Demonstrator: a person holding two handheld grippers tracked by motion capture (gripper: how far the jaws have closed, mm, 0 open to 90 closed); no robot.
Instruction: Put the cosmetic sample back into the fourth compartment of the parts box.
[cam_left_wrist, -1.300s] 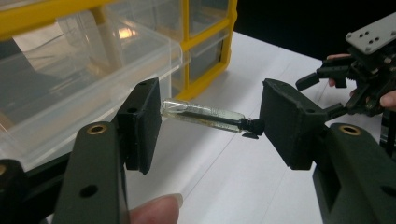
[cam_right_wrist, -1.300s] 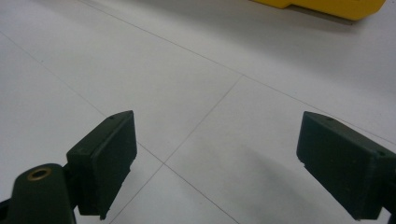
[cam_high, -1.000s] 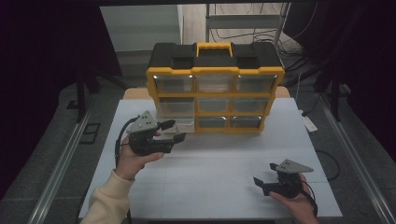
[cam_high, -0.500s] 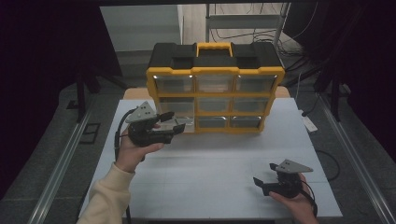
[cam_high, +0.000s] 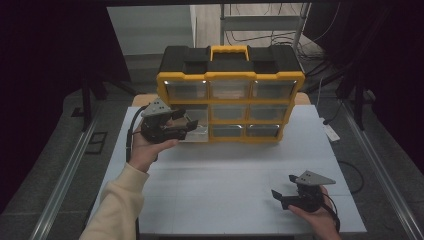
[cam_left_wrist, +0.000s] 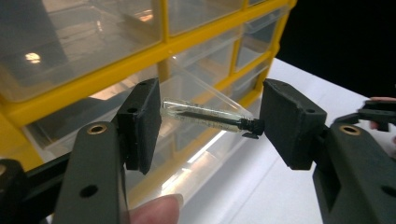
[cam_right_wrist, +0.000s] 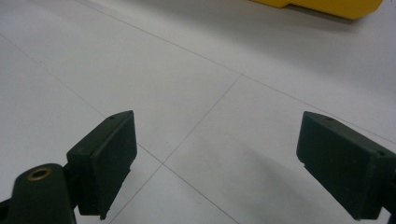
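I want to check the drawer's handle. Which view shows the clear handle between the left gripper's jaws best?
The left gripper view: the clear handle lies close up between the open jaws. In the high view the left gripper covers it at the organizer. The right gripper view shows white table.

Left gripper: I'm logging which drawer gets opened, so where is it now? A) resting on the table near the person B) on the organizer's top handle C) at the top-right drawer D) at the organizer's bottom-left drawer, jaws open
D: the left gripper sits at the organizer's bottom-left drawer, which juts out, its jaws apart.
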